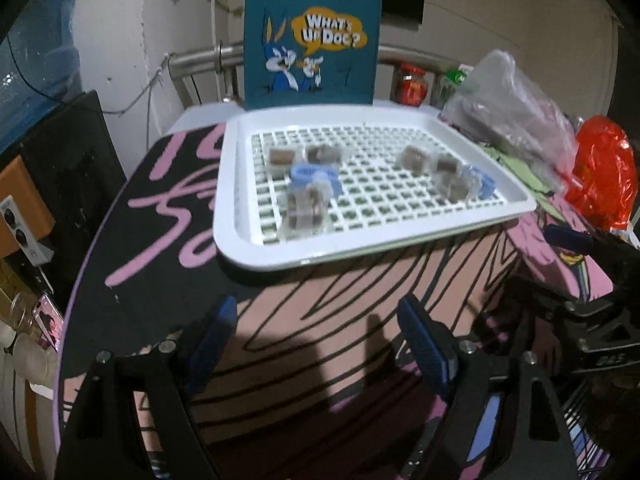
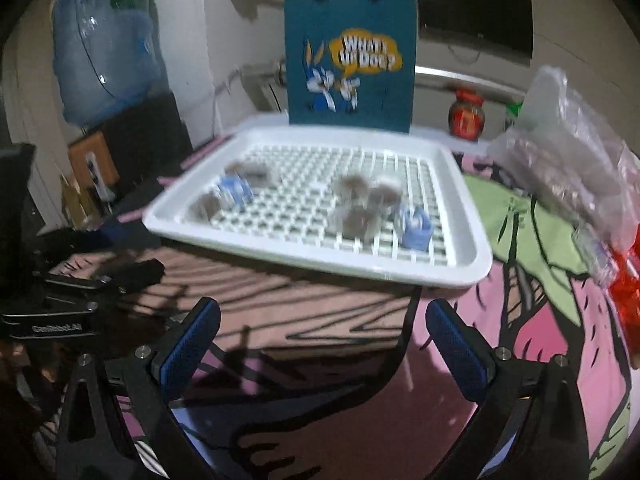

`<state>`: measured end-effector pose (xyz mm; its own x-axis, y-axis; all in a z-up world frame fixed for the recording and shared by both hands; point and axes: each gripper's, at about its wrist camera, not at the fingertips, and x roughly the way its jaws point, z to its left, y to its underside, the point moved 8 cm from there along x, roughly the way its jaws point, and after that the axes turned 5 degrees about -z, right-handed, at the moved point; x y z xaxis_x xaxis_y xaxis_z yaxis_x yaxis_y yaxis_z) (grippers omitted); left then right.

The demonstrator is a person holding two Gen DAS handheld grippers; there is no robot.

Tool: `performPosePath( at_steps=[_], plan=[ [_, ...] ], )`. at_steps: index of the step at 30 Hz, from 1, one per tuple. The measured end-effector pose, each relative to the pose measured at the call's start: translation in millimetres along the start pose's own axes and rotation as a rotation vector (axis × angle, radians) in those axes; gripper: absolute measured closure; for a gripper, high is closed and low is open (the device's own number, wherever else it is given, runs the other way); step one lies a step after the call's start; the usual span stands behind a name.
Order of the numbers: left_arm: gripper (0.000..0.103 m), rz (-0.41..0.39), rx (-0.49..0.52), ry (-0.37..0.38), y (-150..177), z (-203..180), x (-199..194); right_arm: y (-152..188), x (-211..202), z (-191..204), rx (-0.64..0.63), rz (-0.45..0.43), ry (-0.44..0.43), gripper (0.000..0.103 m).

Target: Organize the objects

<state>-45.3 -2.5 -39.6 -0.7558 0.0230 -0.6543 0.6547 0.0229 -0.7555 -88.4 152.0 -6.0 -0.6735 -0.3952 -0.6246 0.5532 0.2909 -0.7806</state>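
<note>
A white slatted tray (image 1: 256, 248) (image 2: 280, 256) lies on the table. In it are several small clear-wrapped brown snack packs (image 1: 306, 208) (image 2: 358, 216) in two groups, each with a blue pack (image 1: 314, 174) (image 2: 416, 224). A teal Bugs Bunny tote bag (image 1: 312, 36) (image 2: 352, 60) stands behind the tray. My left gripper (image 1: 316, 344) is open and empty in front of the tray. My right gripper (image 2: 324, 348) is open and empty, also short of the tray. Each gripper shows at the edge of the other's view (image 1: 592, 280) (image 2: 80, 280).
A clear plastic bag (image 1: 512, 116) (image 2: 572, 160) and a red wrapper (image 1: 604, 176) lie right of the tray. A red jar (image 1: 410, 84) (image 2: 466, 116) stands at the back. The table edge runs at the left, with a phone (image 1: 48, 320) below it.
</note>
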Motion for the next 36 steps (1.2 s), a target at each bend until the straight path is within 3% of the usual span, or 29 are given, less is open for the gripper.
performPosePath(
  at_steps=[16,23,32,36],
  plan=[
    [0.02,0.105,0.038,-0.017,11,-5,18,16,26,-9,0.007,0.146,0.062,0.0],
    [0.019,0.109,0.04,-0.019,12,-5,19,21,32,-18,0.041,0.182,0.071,0.0],
    [0.001,0.132,0.029,-0.029,13,-4,24,22,32,-19,0.047,0.185,0.067,0.0],
    [0.0,0.137,0.031,-0.027,13,-5,25,23,32,-19,0.047,0.185,0.068,0.0]
  ],
)
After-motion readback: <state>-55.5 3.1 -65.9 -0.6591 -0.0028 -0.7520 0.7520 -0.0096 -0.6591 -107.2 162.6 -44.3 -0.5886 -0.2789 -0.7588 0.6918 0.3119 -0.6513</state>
